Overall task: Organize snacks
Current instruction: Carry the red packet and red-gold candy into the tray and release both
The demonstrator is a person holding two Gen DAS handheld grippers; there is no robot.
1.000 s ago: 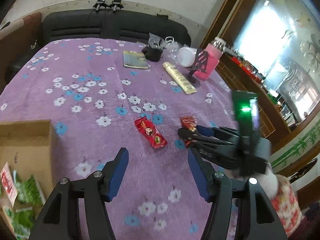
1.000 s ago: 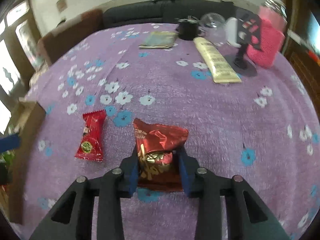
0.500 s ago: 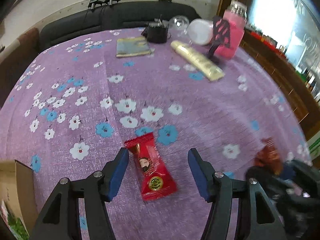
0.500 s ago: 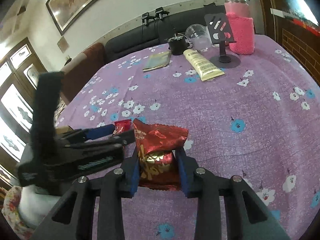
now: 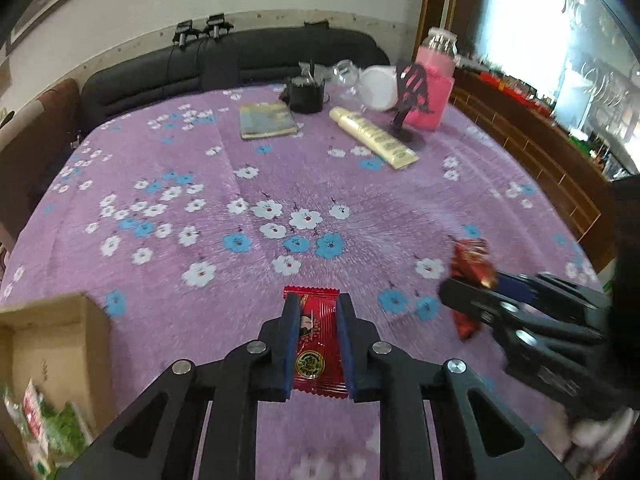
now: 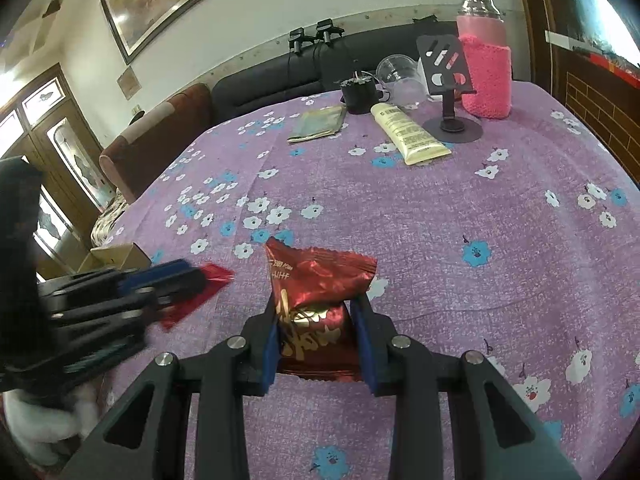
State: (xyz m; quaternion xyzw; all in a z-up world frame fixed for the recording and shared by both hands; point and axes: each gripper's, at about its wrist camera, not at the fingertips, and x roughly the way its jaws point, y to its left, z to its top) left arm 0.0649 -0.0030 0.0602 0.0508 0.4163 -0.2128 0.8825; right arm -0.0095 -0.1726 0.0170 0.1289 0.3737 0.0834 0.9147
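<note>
Biggest worry here is the box (image 5: 56, 344) — it's sitting at the near left edge of the table (image 5: 360, 208), and both grippers are crowding together in the middle, so swinging over to it they could be bumping each other or knocking a pack loose.

The right gripper (image 6: 320, 320) is pinching the dark red pack (image 6: 316, 292) by its lower half only. The puffy top is sticking up past the fingertips, so the foil could be sliding out if the hand tilts. That pack is standing roughly upright, long axis running away from the camera, crimped end pointing far.

The left gripper (image 5: 317, 320) is closed nearly flat on the bright red bar (image 5: 316, 340), squeezing it across its narrow width. The bar's long axis is lying along the fingers — the near end is poking out behind the pads, the far end pointing at the far side of the table. It's looking thin and slick, so it might be twisting in the grip.
</note>
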